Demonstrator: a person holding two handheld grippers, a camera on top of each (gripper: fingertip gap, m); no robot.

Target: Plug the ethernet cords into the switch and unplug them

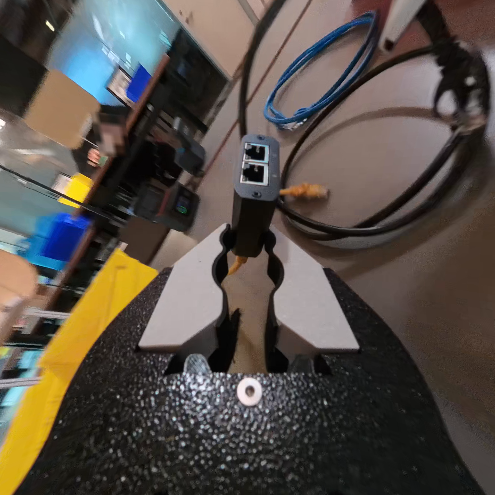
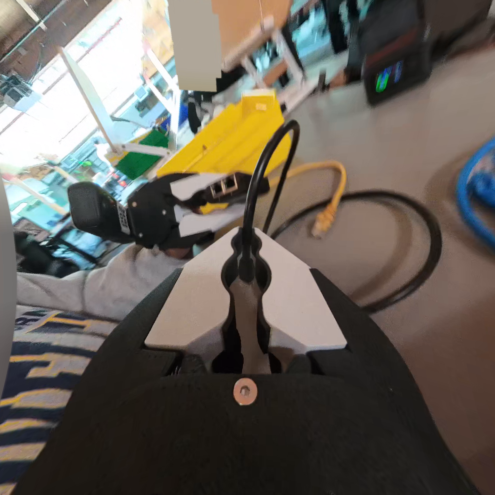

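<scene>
The left gripper [image 1: 247, 241] has its fingers closed on the lifted black switch [image 1: 254, 184], both ports empty, while the right gripper [image 2: 246, 247] pinches the black cord [image 2: 263, 160] behind its plug, so the plug could twist and miss a port.

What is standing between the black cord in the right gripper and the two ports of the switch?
Nothing visible blocks the way. The left gripper holds the switch by its rear, and both ports face outward, empty. The black cord is clamped in the right gripper; its plug end is hidden between the fingers.
</scene>
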